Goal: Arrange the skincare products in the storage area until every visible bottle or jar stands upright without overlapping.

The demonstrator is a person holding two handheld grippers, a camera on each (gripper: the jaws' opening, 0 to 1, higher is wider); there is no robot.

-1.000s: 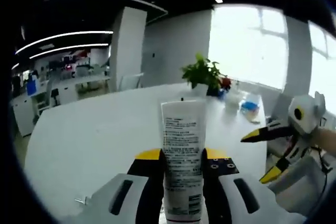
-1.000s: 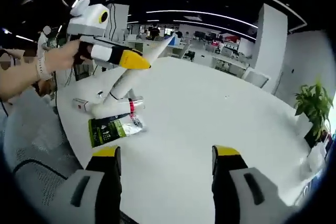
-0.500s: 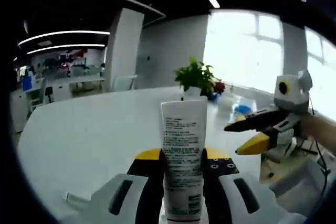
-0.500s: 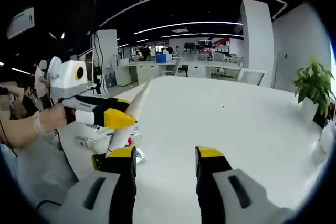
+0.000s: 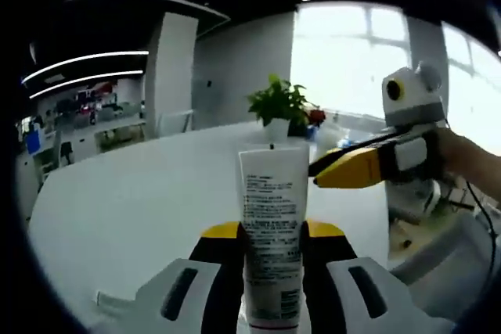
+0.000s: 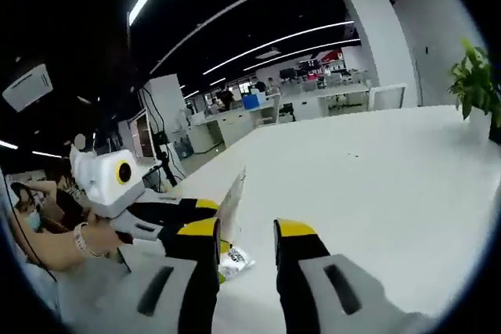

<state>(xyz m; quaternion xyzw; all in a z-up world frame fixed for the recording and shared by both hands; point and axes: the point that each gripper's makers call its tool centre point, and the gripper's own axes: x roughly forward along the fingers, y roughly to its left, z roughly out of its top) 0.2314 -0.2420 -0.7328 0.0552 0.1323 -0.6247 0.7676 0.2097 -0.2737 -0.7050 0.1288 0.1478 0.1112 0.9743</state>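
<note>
A white tube (image 5: 272, 217) with small printed text stands upright between the jaws of my left gripper (image 5: 272, 234), which is shut on it. My right gripper (image 5: 344, 168), held by a hand (image 5: 470, 163), comes in from the right with its yellow tips just beside the tube's top. In the right gripper view, my right gripper (image 6: 245, 232) has a narrow gap between its jaws and nothing in it. Just beyond is the left gripper (image 6: 168, 213) with the white tube (image 6: 235, 189). A green sachet (image 6: 235, 260) lies on the white table (image 6: 376, 162) below them.
A potted plant (image 5: 278, 103) stands at the far side of the table (image 5: 133, 201); the same plant (image 6: 475, 84) is at the right edge of the right gripper view. A small white tube (image 5: 117, 301) lies near the table edge. Office desks and a pillar stand behind.
My right gripper has moved in close to the held tube, and its jaws have narrowed from wide apart to a small gap. The left gripper still holds the tube; both views have tilted upward.
</note>
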